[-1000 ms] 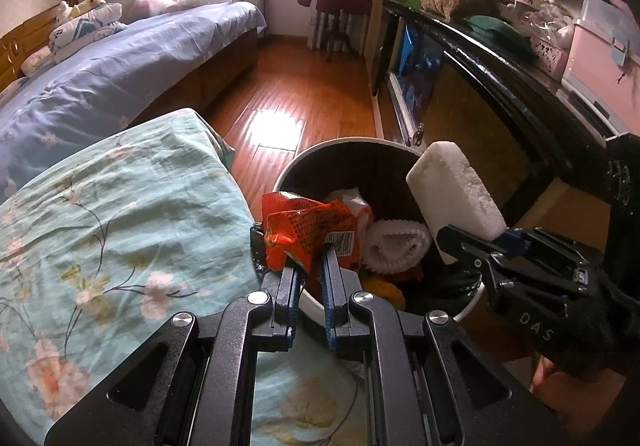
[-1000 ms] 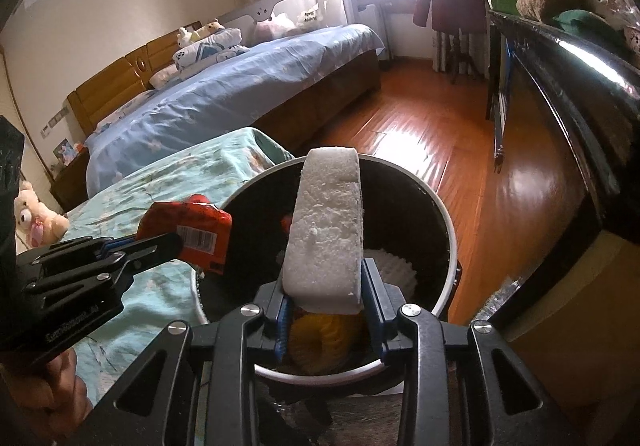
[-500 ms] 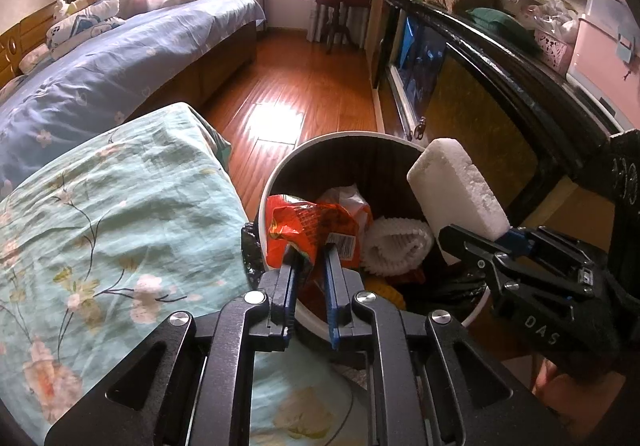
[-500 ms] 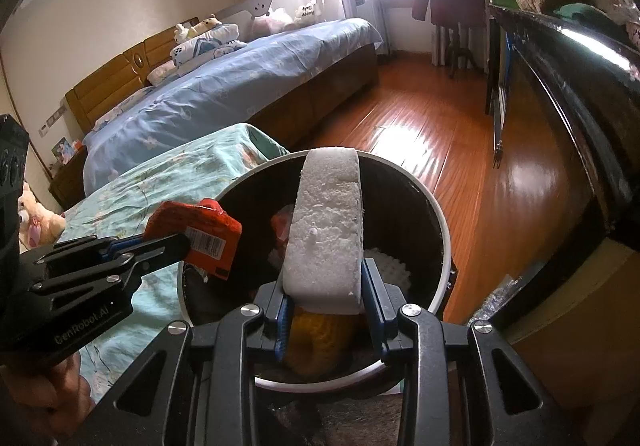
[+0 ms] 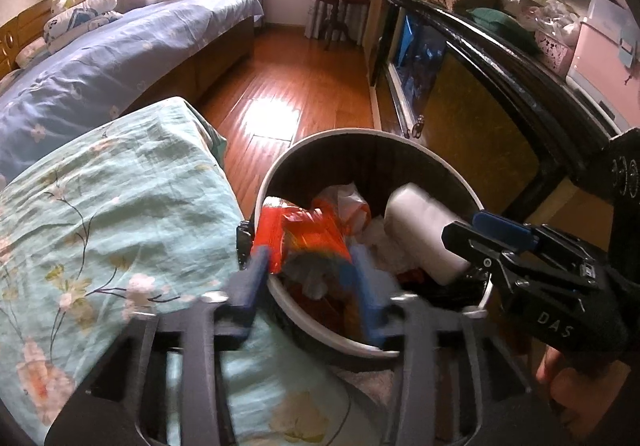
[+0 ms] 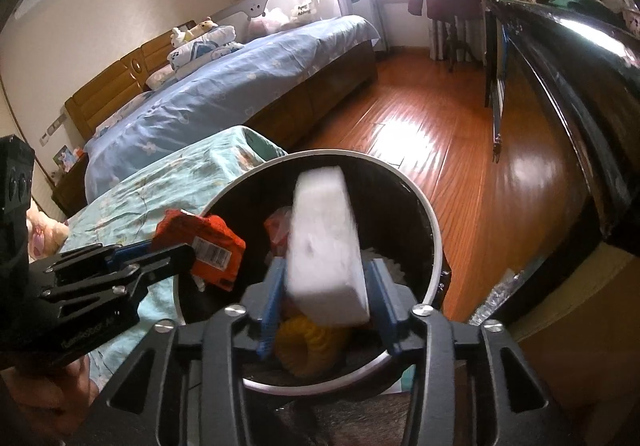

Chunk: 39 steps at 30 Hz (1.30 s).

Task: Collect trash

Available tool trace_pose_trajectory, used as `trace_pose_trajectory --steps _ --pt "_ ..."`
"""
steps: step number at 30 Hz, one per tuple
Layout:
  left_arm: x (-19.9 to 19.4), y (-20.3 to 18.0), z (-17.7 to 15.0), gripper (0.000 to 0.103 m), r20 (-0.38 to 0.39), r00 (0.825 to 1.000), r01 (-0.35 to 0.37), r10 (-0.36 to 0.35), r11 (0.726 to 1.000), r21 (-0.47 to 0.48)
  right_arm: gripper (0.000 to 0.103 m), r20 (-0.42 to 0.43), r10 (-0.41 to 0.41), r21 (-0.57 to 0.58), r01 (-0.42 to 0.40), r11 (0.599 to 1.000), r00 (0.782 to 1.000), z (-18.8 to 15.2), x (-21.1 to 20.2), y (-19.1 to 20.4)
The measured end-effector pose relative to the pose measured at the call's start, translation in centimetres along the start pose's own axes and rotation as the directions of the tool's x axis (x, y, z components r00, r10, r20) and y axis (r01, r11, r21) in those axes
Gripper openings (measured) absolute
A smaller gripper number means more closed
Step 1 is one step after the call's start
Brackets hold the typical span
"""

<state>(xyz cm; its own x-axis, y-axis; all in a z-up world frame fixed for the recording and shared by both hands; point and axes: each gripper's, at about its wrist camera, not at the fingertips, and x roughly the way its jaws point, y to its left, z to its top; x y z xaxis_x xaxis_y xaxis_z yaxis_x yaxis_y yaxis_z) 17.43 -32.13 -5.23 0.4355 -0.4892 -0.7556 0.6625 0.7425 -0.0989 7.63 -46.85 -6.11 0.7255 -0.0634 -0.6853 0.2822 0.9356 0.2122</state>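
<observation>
Two grippers hang over the open mouth of a round, dark bin (image 5: 372, 150) with a white rim, standing on the wooden floor (image 5: 304, 86) between the bed's near corner and a dark cabinet (image 5: 500, 58) on the right. The left gripper (image 5: 308, 274) has just been opening its jaws; they stand apart, and an orange snack wrapper (image 5: 304, 230) sits between them, blurred, over the bin's left edge. Whether the pads still touch the wrapper cannot be told through the blur. The right gripper (image 6: 328, 298) has likewise just been opening its jaws; a white foam block (image 6: 326, 250) is between them, tilted and smeared by motion, with a gap at its left side, above the middle of the bin. Inside the bin lie white crumpled paper (image 5: 348, 198), a yellow ruffled thing (image 6: 308, 342) and other scraps. A pale green flowered cover (image 5: 100, 206) drapes the bed corner to the left, touching the bin's rim. A hand (image 6: 52, 398) grips the left gripper's handle at the near left.
</observation>
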Motion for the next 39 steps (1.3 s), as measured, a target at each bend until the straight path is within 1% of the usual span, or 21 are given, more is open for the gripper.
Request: trace_pose_trajectory --steps 2,5,7,8,10,12,16,20,23,26,28,32,36,39 --pt "-0.4 0.1 -0.2 0.051 0.010 1.000 -0.006 0.006 1.000 0.000 0.052 0.002 0.001 0.005 -0.001 1.000 1.000 0.1 0.0 0.1" --pt "-1.0 0.7 -0.8 0.053 0.022 1.000 -0.017 0.017 1.000 -0.009 0.053 0.005 0.003 0.011 -0.003 1.000 1.000 -0.1 -0.2 -0.1" --pt "-1.7 1.4 -1.6 0.060 0.030 0.999 -0.026 0.027 0.999 -0.033 0.054 0.007 0.006 0.012 -0.006 1.000 1.000 -0.2 -0.5 0.0" --pt "-1.9 1.8 -1.9 0.061 0.035 0.999 -0.027 0.029 0.999 -0.044 0.056 0.009 0.007 0.011 -0.007 1.000 1.000 -0.3 -0.6 0.1" --pt "-2.8 2.7 -2.9 0.062 0.048 0.998 -0.029 0.033 0.997 -0.076 0.060 0.015 0.013 0.008 -0.013 1.000 1.000 -0.5 -1.0 0.5" --pt "-3.6 3.5 -3.8 0.062 0.058 0.998 -0.032 0.038 0.994 -0.100 0.069 0.026 0.022 0.006 -0.022 1.000 0.999 -0.8 -1.6 1.1" --pt "-5.9 5.0 -5.8 0.064 0.092 0.994 -0.046 0.060 0.988 -0.147 0.077 0.058 0.037 0.003 -0.037 0.999 0.998 -1.3 -2.8 2.2" --pt "-8.1 6.4 -7.5 0.067 0.118 0.989 -0.060 0.084 0.978 -0.198 0.088 0.100 0.058 -0.004 -0.057 0.998 0.993 -1.9 -4.5 3.6" --pt "-9.6 7.0 -8.7 0.067 0.136 0.984 -0.080 0.111 0.972 -0.219 0.091 0.134 0.067 -0.011 -0.066 0.998 0.989 -2.6 -5.6 4.7" --pt "-11.4 7.4 -10.3 0.070 0.163 0.976 -0.102 0.143 0.966 -0.239 0.093 0.159 0.074 -0.016 -0.072 0.997 0.984 -3.3 -6.6 5.5" --pt "-12.5 7.6 -11.3 0.076 0.181 0.969 -0.117 0.167 0.960 -0.256 0.094 0.178 0.077 -0.022 -0.074 0.997 0.981 -4.0 -7.3 6.0" --pt "-14.5 7.7 -13.1 0.077 0.213 0.954 -0.149 0.211 0.950 -0.274 0.097 0.207 0.091 -0.043 -0.084 0.996 0.974 -5.1 -8.5 7.1" --pt "-16.5 7.6 -14.4 0.077 0.248 0.930 -0.198 0.272 0.938 -0.286 0.098 0.226 0.114 -0.074 -0.100 0.992 0.968 -6.0 -9.6 8.4" --pt "-18.3 7.7 -14.7 0.078 0.281 0.912 -0.211 0.299 0.929 -0.303 0.098 0.245 0.140 -0.114 -0.115 0.987 0.959 -6.1 -10.7 9.6"
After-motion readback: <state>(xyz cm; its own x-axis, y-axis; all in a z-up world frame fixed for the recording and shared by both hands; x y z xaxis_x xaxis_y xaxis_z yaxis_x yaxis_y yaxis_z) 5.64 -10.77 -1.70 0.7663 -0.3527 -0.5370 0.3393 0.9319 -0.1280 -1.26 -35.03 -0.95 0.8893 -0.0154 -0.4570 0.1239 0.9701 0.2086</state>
